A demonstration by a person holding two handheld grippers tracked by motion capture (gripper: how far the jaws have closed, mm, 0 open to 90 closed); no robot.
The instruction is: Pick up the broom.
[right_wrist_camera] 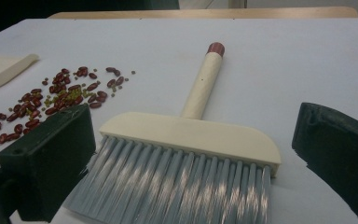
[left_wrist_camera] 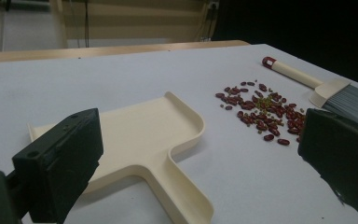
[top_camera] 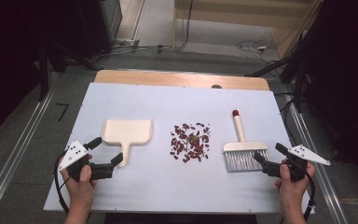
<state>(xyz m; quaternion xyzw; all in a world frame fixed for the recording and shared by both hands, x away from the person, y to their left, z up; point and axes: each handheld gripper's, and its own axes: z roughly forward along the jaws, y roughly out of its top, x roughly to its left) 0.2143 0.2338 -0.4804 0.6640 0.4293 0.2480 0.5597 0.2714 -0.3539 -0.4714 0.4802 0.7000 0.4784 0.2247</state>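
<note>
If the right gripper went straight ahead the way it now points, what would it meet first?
The grey bristles of the brush, most likely. The right gripper is open, and in the right gripper view the bristles lie directly ahead between its fingers, with the brush's cream head just beyond. The remaining gap is hard to judge.

Dustpan point(top_camera: 127, 132) left, beans point(top_camera: 190, 142) centre, brush point(top_camera: 242, 145) right, on table point(top_camera: 168, 186)

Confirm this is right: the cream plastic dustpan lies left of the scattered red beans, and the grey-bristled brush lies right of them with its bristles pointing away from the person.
Not quite. The grey-bristled brush has its bristles toward the person, its red-tipped handle pointing away, as the high view shows. The cream plastic dustpan does lie left of the scattered red beans.
</note>
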